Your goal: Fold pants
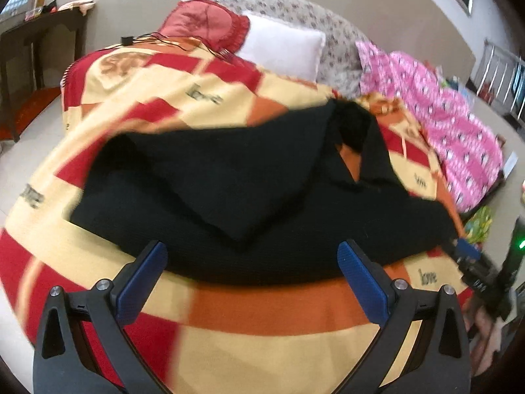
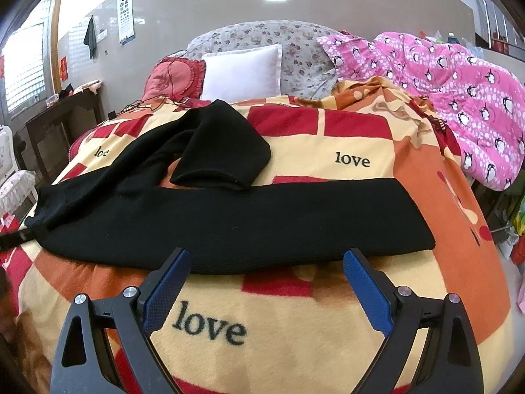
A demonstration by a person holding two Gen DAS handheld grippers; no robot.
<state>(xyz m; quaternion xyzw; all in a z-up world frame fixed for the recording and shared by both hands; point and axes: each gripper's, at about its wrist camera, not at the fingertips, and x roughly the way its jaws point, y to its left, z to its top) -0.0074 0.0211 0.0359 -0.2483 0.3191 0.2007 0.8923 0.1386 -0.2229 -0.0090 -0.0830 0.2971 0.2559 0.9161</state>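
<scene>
Left gripper (image 1: 252, 252), from its own wrist view: jaws spread wide, nothing between the 2 blue pads (image 1: 141, 282). I see it hanging just short of the near edge of the black pants (image 1: 229, 197), not touching them. The frame is smeared with blur. Pants lie across the patchwork blanket (image 1: 262, 308), red, cream and orange with "love" printed on it. 1 leg looks doubled back over the rest, its corner pointing toward me. Behind: white pillow (image 1: 282, 46), red cushion (image 1: 203, 19), pink penguin quilt (image 1: 459, 124) on the right. At the far right edge I make out the right gripper (image 1: 466, 249), low by the pants' end; its state I cannot tell from here.

Right gripper (image 2: 265, 259), from its wrist view: also wide open and empty, fingertips just at the pants' (image 2: 229, 223) near hem. Sharp frame. 1 leg runs flat across the blanket (image 2: 295, 321) left to right; the other is bent over, its cuff end lying on top near the middle. White pillow (image 2: 242, 72) and pink quilt (image 2: 459, 82) beyond.
</scene>
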